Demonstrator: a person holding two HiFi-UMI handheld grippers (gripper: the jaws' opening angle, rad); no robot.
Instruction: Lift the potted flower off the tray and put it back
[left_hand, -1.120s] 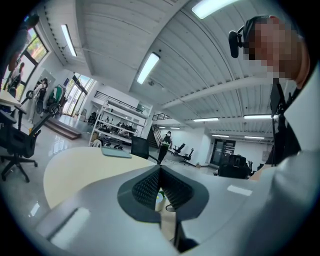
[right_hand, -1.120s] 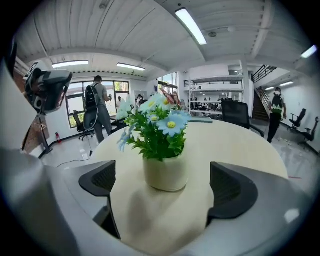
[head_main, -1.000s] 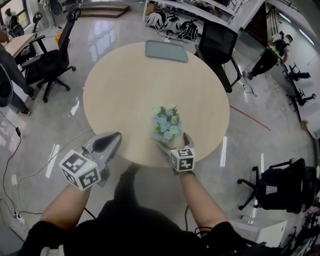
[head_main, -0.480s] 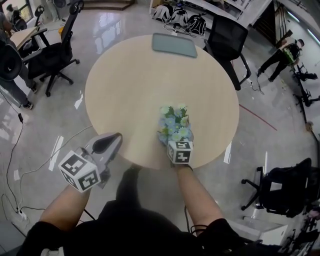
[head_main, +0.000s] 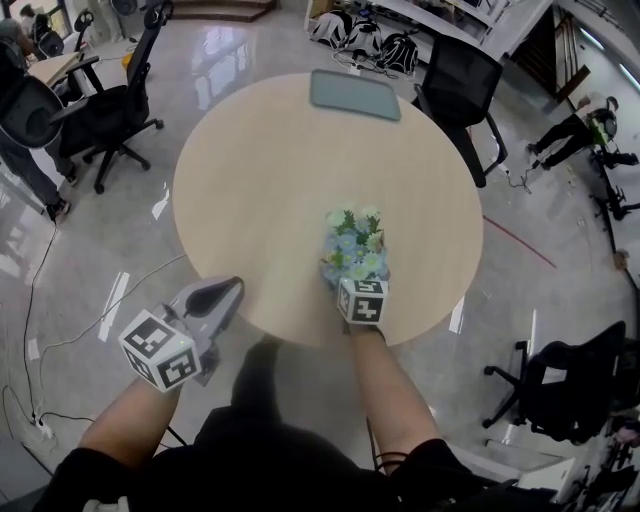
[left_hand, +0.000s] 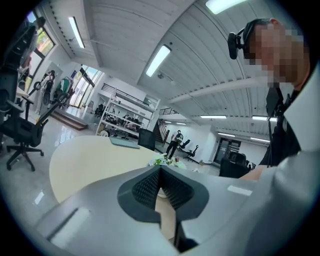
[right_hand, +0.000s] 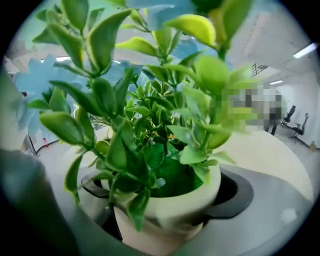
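The potted flower (head_main: 353, 245), pale blue blooms and green leaves in a cream pot (right_hand: 170, 205), stands on the round table near its front edge, far from the grey-green tray (head_main: 355, 95). My right gripper (head_main: 355, 274) reaches in under the foliage. Its jaws are closing with the pot between them, and a thin dark gap still shows at the left pad (right_hand: 95, 186). My left gripper (head_main: 228, 292) hovers off the table's front left edge, shut with nothing held. In the left gripper view its pads (left_hand: 150, 185) meet, with the flower (left_hand: 162, 161) and tray (left_hand: 125, 142) beyond.
The beige round table (head_main: 260, 190) has black office chairs at the left (head_main: 100, 110) and back right (head_main: 455, 75). Another chair (head_main: 570, 385) stands at the right. Cables run over the glossy floor at the left (head_main: 40, 300). A person (head_main: 575, 135) is at the far right.
My right gripper has pushed forward so its jaws now flank the pot under the leaves. The left gripper has sunk a little at the table's edge.
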